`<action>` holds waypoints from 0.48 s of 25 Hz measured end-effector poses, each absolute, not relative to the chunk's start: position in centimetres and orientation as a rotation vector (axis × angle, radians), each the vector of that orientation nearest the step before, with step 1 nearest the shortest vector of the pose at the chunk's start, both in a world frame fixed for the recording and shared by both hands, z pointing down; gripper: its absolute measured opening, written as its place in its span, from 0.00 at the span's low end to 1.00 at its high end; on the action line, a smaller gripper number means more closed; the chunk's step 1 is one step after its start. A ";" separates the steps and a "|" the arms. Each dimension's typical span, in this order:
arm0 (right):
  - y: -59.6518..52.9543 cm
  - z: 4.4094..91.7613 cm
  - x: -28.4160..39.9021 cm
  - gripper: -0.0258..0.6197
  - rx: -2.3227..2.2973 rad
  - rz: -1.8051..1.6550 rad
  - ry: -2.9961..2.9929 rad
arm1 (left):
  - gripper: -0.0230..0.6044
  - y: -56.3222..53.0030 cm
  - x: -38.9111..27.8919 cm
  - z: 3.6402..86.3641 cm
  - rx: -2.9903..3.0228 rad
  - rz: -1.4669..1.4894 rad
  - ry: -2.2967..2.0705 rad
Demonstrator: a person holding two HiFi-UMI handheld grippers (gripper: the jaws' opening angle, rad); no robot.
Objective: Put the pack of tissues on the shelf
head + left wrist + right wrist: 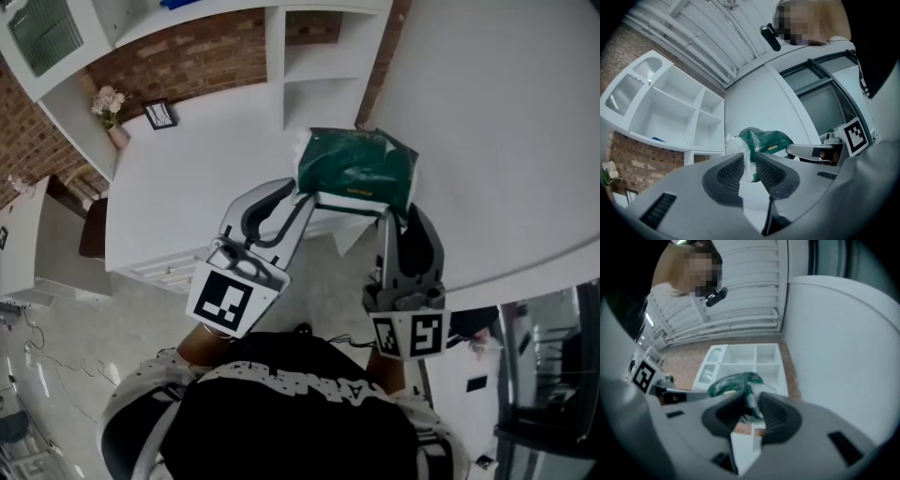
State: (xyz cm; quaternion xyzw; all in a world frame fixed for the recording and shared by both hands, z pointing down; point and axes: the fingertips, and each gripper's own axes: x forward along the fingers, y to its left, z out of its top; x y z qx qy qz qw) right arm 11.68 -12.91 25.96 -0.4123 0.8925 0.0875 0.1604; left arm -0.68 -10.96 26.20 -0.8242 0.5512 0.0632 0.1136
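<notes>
The pack of tissues [356, 167], in a dark green wrapper with a white underside, hangs in the air between my two grippers. My left gripper [302, 199] is shut on its left end; in the left gripper view the crumpled white wrapper edge [748, 161] is pinched between the ribbed pads, with the green pack [765, 140] beyond. My right gripper [397, 217] is shut on the right end, and its own view shows the wrapper [751, 401] squeezed between the jaws. The white shelf unit [314, 56] with open compartments stands beyond the pack.
A white counter [187, 187] below the shelf carries a vase of pink flowers [108, 111] and a small picture frame [159, 114]. A brick wall [178, 56] backs it. A broad white curved wall [506, 122] fills the right side.
</notes>
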 end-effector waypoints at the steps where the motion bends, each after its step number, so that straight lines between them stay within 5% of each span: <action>1: -13.1 26.1 11.7 0.23 -1.172 0.250 2.548 | 0.21 -11.1 -0.6 26.3 -2.413 0.183 1.620; 12: -13.8 26.9 11.9 0.23 -1.137 0.241 2.548 | 0.21 -11.5 -0.5 27.0 -2.393 0.160 1.641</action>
